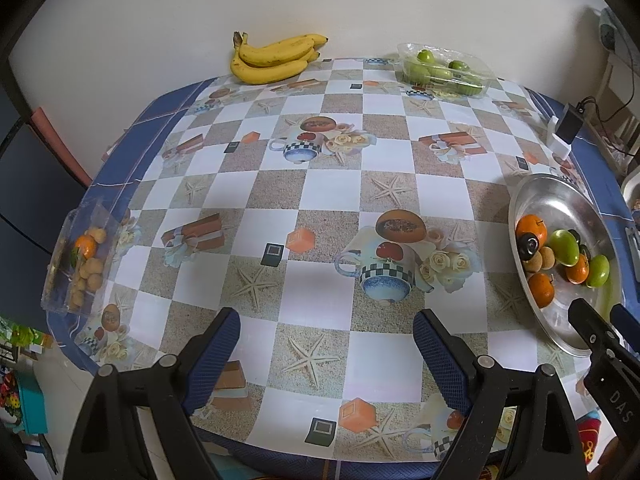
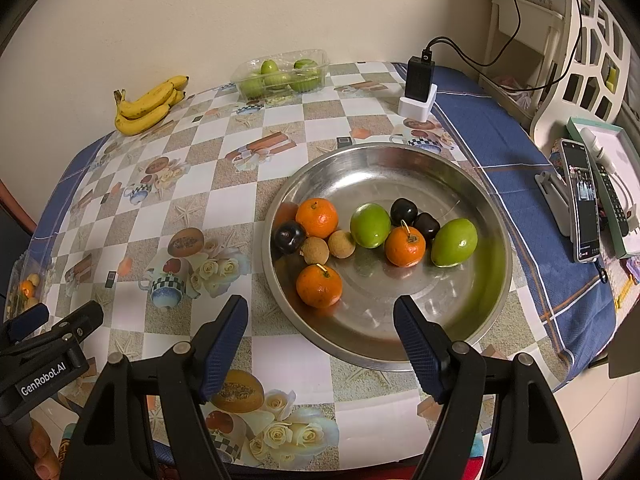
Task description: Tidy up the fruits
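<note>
Here we see, right view only, a phone (image 2: 582,204) beside the metal tray (image 2: 472,320); left view shows longan box (image 1: 80,264) clearly. Both grippers' jaws spread, empty.

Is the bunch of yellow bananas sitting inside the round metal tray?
No, the bunch of yellow bananas lies on the checkered tablecloth by the wall, well apart from the round metal tray.

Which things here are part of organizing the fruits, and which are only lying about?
Job: metal plate of mixed fruit, bananas, tray of green fruit, clear box of small fruit.

Lying about: charger, phone, remote.
</note>
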Available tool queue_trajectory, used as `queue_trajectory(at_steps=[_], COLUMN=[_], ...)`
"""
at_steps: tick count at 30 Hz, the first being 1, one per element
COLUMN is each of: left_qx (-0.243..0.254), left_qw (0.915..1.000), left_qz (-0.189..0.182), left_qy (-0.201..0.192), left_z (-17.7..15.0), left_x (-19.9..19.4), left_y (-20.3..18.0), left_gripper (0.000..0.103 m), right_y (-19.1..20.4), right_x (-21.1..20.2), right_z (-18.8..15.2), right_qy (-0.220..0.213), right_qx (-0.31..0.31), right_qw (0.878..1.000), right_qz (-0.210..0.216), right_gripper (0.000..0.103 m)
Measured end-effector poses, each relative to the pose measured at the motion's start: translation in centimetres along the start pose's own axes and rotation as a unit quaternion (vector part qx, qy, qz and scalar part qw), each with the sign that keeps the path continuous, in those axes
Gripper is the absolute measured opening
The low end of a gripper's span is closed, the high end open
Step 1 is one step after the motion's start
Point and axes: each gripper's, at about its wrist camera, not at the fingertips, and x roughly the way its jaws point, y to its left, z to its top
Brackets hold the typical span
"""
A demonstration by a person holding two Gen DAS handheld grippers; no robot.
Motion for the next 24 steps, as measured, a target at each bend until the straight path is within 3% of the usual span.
queue_trajectory(at_steps=[24], left_qx=[0.0], left_qw=[1.0], left_qz=[0.0], left_qy=[0.0], left_z=[0.09], left_x=[-0.16], left_y=[0.01], left_gripper=[0.09], right_y=[0.06], right_x=[0.01], right_z=[0.0], right_qy=[0.001], right_qx=[0.0], right_qw=[1.0], right_qz=[0.0], right_gripper=[0.076])
